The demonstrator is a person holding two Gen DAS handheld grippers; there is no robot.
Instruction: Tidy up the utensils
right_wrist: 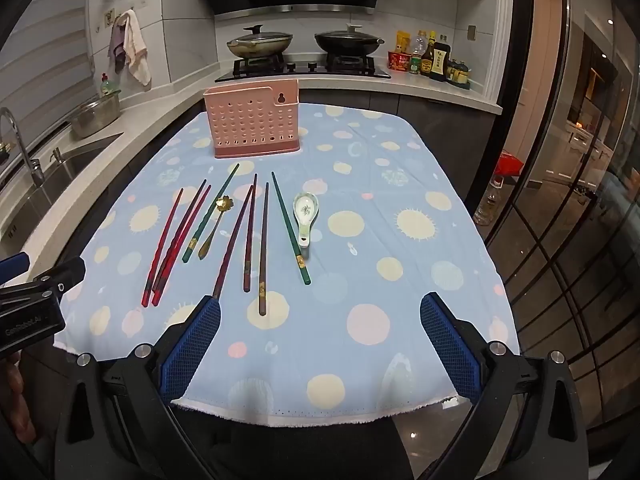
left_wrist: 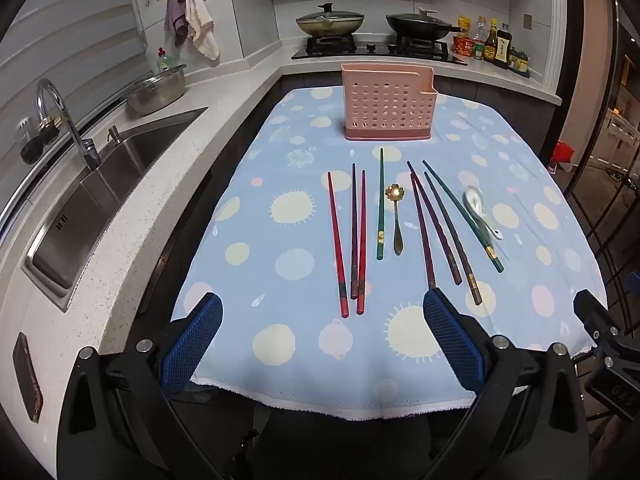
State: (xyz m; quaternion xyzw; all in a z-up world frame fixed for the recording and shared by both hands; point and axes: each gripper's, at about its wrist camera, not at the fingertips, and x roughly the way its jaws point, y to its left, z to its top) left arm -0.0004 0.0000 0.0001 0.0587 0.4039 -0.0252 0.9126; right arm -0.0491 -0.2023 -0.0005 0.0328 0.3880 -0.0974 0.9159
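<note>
Left gripper [left_wrist: 322,316]: jaws apart, empty, above near cloth edge | Right gripper [right_wrist: 320,316]: jaws apart, empty | Chopsticks [left_wrist: 362,240], metal spoon [left_wrist: 396,220], ceramic spoon [right_wrist: 305,216]: flat on tablecloth [left_wrist: 248,208] | Pink holder [left_wrist: 387,102]: upright behind them, apart.

left gripper [left_wrist: 322,312]: jaws spread wide, nothing between the blue pads [left_wrist: 450,340], level, pointing forward | right gripper [right_wrist: 320,314]: jaws spread wide, blue pads [right_wrist: 192,344] bare, same forward pose | the two side by side, apart
</note>
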